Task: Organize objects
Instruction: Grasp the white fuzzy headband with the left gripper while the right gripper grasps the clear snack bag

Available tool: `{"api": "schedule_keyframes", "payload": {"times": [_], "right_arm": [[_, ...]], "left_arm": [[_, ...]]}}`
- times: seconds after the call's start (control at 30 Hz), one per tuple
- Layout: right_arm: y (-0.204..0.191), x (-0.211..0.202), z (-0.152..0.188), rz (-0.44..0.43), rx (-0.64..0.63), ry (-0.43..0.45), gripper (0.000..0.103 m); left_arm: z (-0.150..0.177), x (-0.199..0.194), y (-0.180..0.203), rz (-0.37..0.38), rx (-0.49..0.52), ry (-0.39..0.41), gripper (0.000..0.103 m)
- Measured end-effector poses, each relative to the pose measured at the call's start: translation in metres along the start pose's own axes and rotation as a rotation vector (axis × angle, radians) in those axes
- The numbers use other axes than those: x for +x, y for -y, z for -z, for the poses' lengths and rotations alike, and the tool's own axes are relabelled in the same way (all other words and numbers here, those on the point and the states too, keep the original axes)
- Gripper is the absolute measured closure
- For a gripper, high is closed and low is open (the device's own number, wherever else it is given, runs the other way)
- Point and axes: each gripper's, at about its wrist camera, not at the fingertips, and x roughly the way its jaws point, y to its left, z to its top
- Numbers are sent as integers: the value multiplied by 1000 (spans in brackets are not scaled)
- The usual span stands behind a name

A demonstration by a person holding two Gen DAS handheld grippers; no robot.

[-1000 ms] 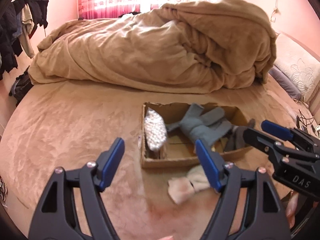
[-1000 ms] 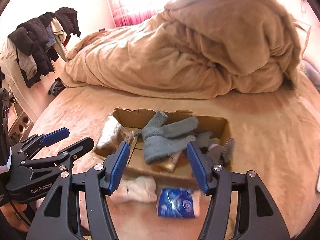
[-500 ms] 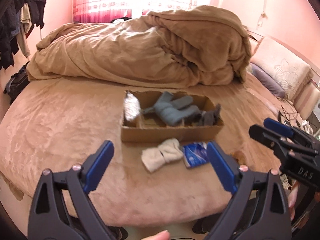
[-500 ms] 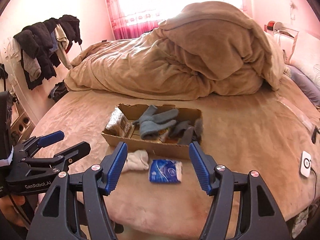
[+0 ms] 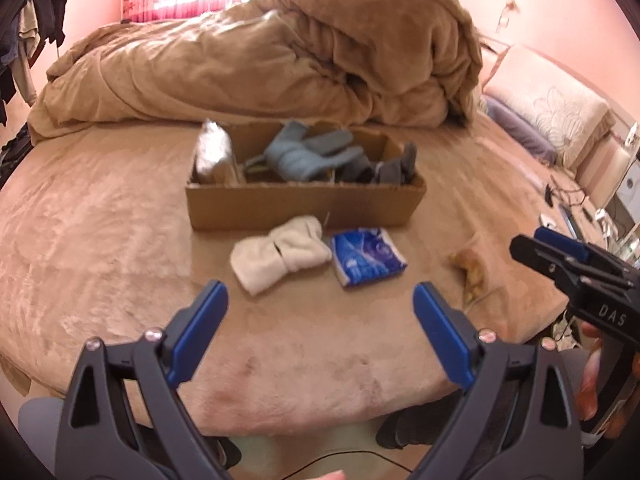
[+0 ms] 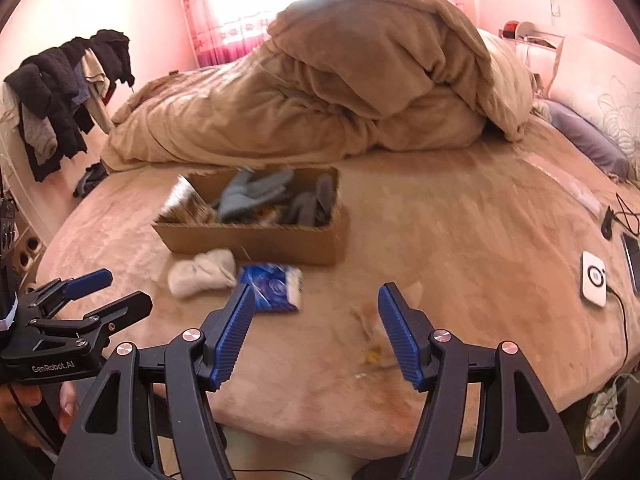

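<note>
A cardboard box (image 5: 304, 208) sits mid-bed and holds grey-blue socks (image 5: 304, 156), dark grey socks (image 5: 392, 168) and a shiny packet (image 5: 212, 152). In front of it lie a rolled white sock (image 5: 280, 256) and a blue packet (image 5: 366, 258). A small clear bag of yellowish bits (image 5: 472, 272) lies to their right. My left gripper (image 5: 320, 296) hangs open and empty, short of the white sock. My right gripper (image 6: 316, 294) is open and empty too, with the blue packet (image 6: 276, 284) just beyond its left finger and the clear bag (image 6: 372, 320) by its right finger.
A heaped tan duvet (image 5: 280, 60) fills the far side of the bed, with pillows (image 5: 552, 112) at the right. Clothes (image 6: 60, 92) hang on the left wall. A white device with a cable (image 6: 594, 280) lies at the bed's right. The bed's near edge is just below the grippers.
Both grippers have drawn back from the box toward the bed's near edge, so the sock, blue packet and clear bag now show in front. The left jaws stand wider.
</note>
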Motion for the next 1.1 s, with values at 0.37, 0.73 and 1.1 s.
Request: {"api": "schedule_keyframes", "payload": {"times": [0.37,0.73,1.1], "right_arm": [[42,51,26,44,37,-98,36],[57,88,34,33,51,-145,36],[60,112,35,54,36,-179,36]], "left_arm": [[7,60,-13,-71,17,-65,8],[3,95,-33,-108,27,-102,8],[-11,124,-38,-118,88,-115,20]]}}
